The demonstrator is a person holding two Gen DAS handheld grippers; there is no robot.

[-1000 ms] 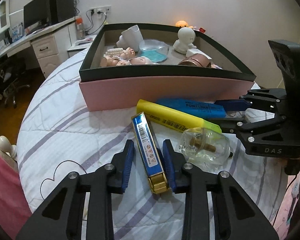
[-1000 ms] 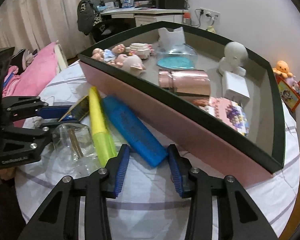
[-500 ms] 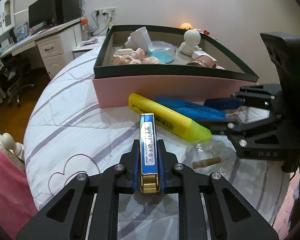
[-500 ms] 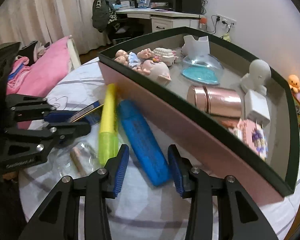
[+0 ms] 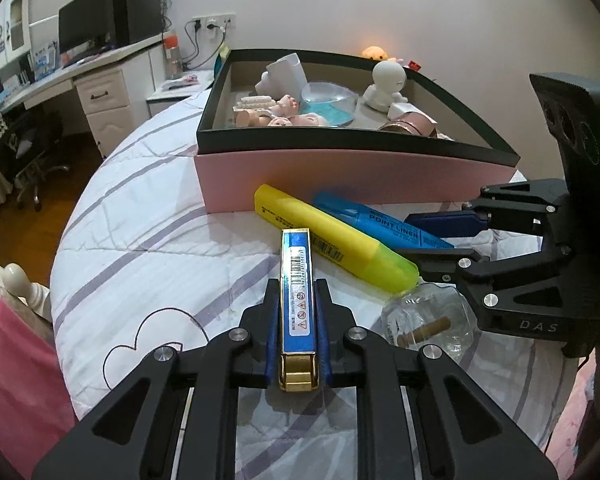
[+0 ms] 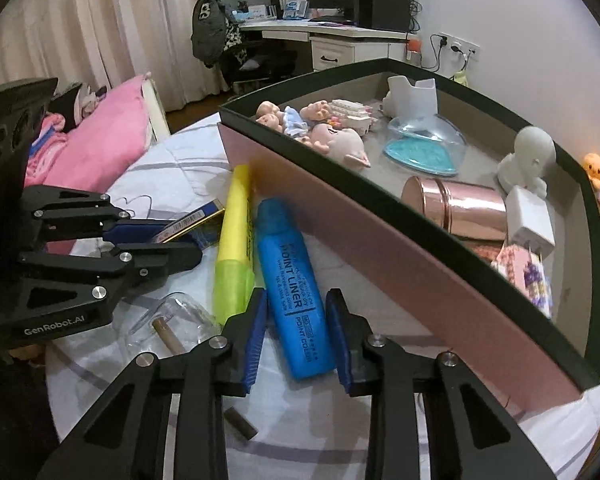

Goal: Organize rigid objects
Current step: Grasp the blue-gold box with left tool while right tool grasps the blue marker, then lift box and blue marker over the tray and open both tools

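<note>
— While the blue box [image 5: 298,300] sits between my left fingers [image 5: 271,330], how much of it is hidden?

— Its long sides are covered by the pads, and its gold end is partly cut off behind them. My left gripper [image 5: 297,334] is clamped on it now; a second ago the fingers stood apart on either side of it. Its long axis runs straight away from me toward the pink box [image 5: 340,168] on the bed [image 5: 140,220].

— And your right side?

— My right gripper [image 6: 296,332] is closing around the blue marker [image 6: 294,292]. In the right wrist view a sliver of gap shows beside each pad, so I cannot tell whether they press on it yet. A second ago the fingers stood wider, by its tip only. It lies just beside the pink box's near wall, long axis running along that wall.

— Anything hard to read?

— The glass bottle [image 5: 428,324] is clear and blurred, partly under my right gripper in the left view. The yellow marker [image 6: 236,248] lies just beside the blue one.
</note>
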